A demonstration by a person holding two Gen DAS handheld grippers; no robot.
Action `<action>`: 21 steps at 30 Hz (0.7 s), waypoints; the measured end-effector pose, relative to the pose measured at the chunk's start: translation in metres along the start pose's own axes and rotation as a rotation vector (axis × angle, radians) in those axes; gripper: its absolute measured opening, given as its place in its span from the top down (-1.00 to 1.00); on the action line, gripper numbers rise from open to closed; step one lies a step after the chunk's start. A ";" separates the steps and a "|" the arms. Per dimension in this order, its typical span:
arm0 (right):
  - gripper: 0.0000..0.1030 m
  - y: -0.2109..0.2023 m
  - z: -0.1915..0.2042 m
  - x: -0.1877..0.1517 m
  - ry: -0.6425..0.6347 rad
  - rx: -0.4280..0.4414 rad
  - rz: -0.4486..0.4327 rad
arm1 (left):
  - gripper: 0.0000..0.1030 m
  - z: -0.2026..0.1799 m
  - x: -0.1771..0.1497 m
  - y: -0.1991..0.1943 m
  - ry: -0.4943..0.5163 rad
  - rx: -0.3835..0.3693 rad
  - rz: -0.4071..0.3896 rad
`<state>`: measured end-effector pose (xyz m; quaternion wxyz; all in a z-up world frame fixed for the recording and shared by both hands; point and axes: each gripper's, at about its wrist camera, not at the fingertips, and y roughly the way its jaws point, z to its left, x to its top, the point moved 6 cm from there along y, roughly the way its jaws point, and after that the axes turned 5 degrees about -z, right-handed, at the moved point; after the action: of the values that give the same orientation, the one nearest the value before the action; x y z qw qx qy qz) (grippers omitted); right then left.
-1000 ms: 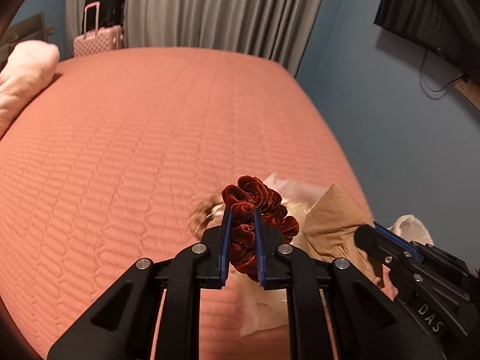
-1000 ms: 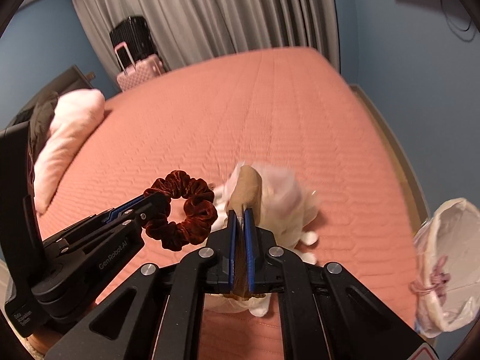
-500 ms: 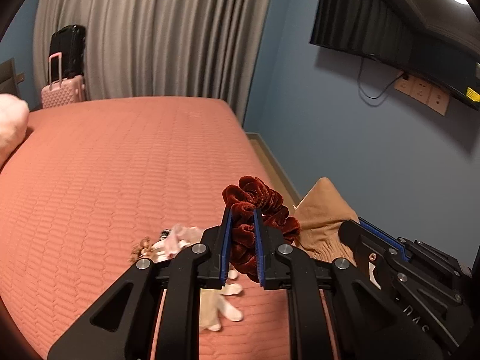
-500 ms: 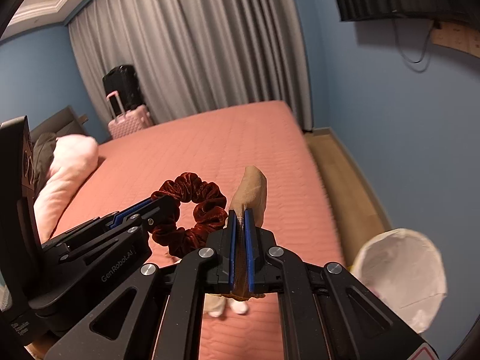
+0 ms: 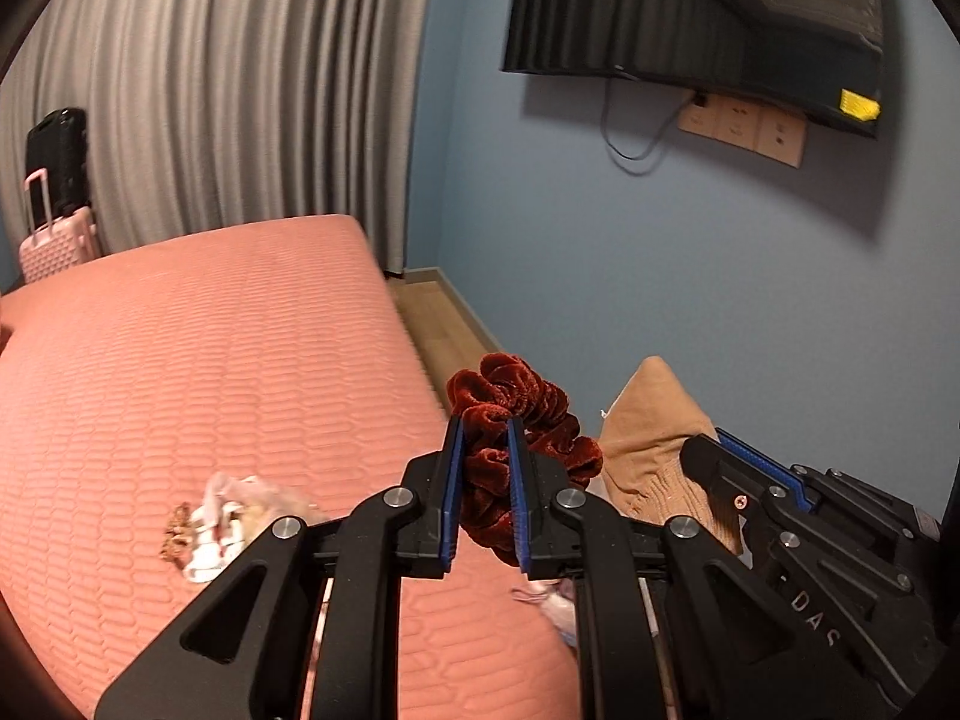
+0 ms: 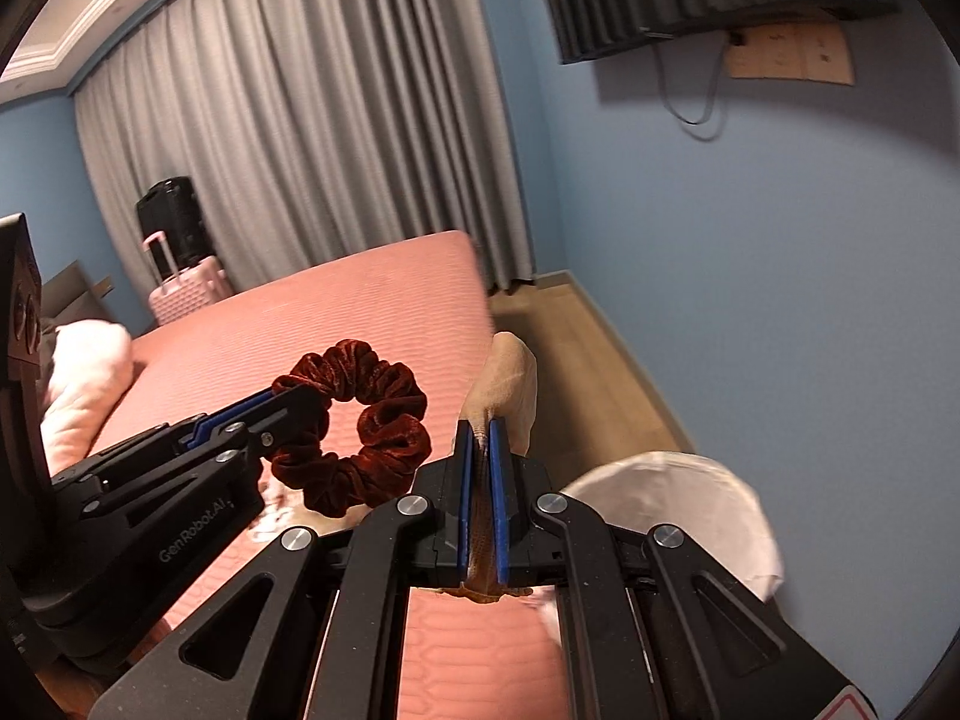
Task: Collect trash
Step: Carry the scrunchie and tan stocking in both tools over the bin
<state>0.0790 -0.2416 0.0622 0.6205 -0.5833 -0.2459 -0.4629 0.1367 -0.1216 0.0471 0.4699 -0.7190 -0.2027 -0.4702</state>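
My left gripper (image 5: 485, 426) is shut on a dark red velvet scrunchie (image 5: 528, 414), held in the air over the right edge of the bed; the same scrunchie (image 6: 372, 420) shows in the right wrist view with the left gripper (image 6: 300, 399) at its side. My right gripper (image 6: 480, 429) is shut on a tan sock (image 6: 507, 378), whose toe sticks up past the pads; the sock (image 5: 651, 438) sits just right of the scrunchie. A white-lined trash bin (image 6: 678, 516) stands on the floor below and right of the right gripper.
The salmon quilted bed (image 5: 210, 360) holds a small heap of crumpled tissue and scraps (image 5: 222, 516). A pink pillow (image 6: 84, 384) lies at the left. Suitcases (image 6: 180, 258) stand by the grey curtain. A wall TV (image 5: 690, 18) hangs above a strip of wooden floor (image 6: 588, 360).
Both grippers rose and swung to the right, off the pile on the bed toward the bed's edge and wall, each keeping its item. The trash bin has come nearer in the right wrist view.
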 end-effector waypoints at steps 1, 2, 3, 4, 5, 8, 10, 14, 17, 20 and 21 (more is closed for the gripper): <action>0.90 -0.001 -0.007 -0.001 0.005 -0.009 0.000 | 0.73 -0.005 -0.001 0.002 0.008 -0.010 0.003; 0.90 -0.002 -0.015 -0.002 0.012 -0.019 0.001 | 0.73 -0.011 -0.001 0.004 0.016 -0.016 0.006; 0.90 -0.002 -0.019 -0.003 0.015 -0.026 0.002 | 0.73 -0.016 -0.002 0.007 0.024 -0.022 0.009; 0.90 -0.002 -0.025 -0.005 0.018 -0.036 0.003 | 0.73 -0.022 -0.002 0.009 0.031 -0.029 0.012; 0.90 -0.003 -0.032 -0.007 0.023 -0.047 0.004 | 0.73 -0.027 -0.003 0.012 0.039 -0.036 0.016; 0.90 -0.003 -0.045 -0.012 0.033 -0.066 0.010 | 0.73 -0.042 -0.007 0.018 0.057 -0.058 0.029; 0.90 -0.002 -0.056 -0.016 0.042 -0.080 0.016 | 0.73 -0.053 -0.009 0.023 0.069 -0.071 0.037; 0.90 -0.001 -0.074 -0.021 0.061 -0.100 0.023 | 0.73 -0.066 -0.014 0.032 0.088 -0.086 0.056; 0.90 0.002 -0.079 -0.022 0.069 -0.110 0.029 | 0.73 -0.075 -0.018 0.038 0.095 -0.096 0.066; 0.90 0.003 -0.088 -0.025 0.079 -0.119 0.033 | 0.73 -0.083 -0.022 0.041 0.108 -0.103 0.074; 0.90 0.003 -0.091 -0.026 0.084 -0.121 0.035 | 0.73 -0.085 -0.023 0.042 0.111 -0.107 0.077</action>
<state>0.0488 -0.3212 0.0204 0.6017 -0.6041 -0.1810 -0.4902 0.1153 -0.2123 0.0169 0.4591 -0.7230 -0.1233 -0.5013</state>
